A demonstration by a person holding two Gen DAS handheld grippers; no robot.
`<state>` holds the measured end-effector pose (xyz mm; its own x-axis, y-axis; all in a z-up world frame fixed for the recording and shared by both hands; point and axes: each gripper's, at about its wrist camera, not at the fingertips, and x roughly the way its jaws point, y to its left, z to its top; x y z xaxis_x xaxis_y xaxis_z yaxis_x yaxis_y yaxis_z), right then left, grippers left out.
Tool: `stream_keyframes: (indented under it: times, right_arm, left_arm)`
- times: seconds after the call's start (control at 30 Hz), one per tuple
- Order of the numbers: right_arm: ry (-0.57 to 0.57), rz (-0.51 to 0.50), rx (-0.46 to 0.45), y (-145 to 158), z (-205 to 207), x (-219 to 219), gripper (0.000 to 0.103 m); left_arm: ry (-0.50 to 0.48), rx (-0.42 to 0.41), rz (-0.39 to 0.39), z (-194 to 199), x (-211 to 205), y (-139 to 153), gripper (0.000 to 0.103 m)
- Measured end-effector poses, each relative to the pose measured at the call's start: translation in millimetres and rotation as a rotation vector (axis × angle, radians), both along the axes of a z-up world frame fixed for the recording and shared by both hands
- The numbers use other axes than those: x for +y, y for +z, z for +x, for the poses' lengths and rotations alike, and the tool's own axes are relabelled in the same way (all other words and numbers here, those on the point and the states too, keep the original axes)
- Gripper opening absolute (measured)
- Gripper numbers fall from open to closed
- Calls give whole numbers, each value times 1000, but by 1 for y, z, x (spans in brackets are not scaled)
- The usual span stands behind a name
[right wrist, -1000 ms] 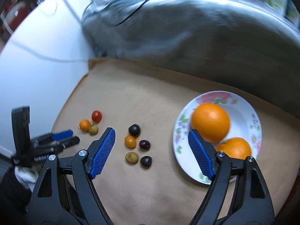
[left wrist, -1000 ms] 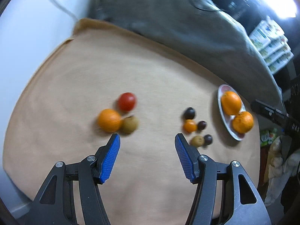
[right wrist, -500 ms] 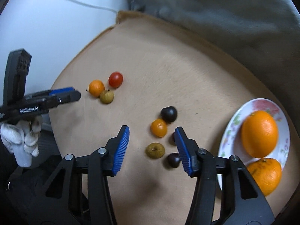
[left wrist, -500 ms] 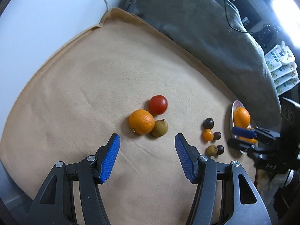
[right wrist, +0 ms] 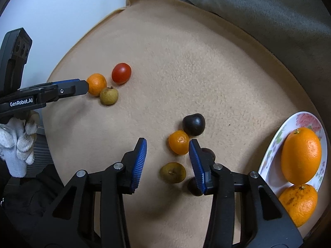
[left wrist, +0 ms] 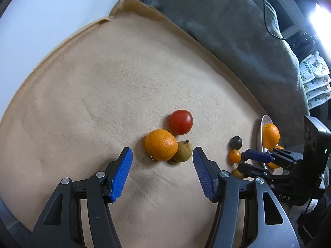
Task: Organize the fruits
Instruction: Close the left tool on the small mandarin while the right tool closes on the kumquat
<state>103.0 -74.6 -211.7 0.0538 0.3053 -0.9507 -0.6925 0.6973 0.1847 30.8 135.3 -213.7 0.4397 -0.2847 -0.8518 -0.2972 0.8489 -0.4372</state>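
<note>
We see the fruits in two small groups on a tan blanket (left wrist: 103, 86). In the left wrist view the first group lies near the middle: a mandarin (left wrist: 161, 145), with a red tomato (left wrist: 181, 122) touching it at about 1 o'clock and a brownish-green fruit (left wrist: 182, 151) touching it at 3 o'clock. The left gripper (left wrist: 162, 172) hangs just below this group, at 6 o'clock of it, with its jaws spread and nothing between them. In the right wrist view the second group shows: a small orange fruit (right wrist: 178, 142), a dark round fruit (right wrist: 193, 124) touching it at 1 o'clock, and an olive-brown fruit (right wrist: 172, 172) at 6 o'clock of it. Two more dark fruits are partly hidden behind the right finger. The right gripper (right wrist: 167, 162) has just been closing its jaws; the olive-brown fruit lies between them, but the pads do not press it, so they are still apart. At 3 o'clock of this group a flowered plate (right wrist: 271, 155) carries two big oranges (right wrist: 301, 155). A white-gloved hand (right wrist: 17, 142) is at the left edge.
</note>
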Motion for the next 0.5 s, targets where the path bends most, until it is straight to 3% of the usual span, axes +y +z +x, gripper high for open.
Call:
stream_keyframes:
  times: [0.5]
  right_arm:
    - [-20, -29, 16, -11, 10, -1, 36]
  left_arm:
    - [14, 19, -58, 6, 5, -18, 58]
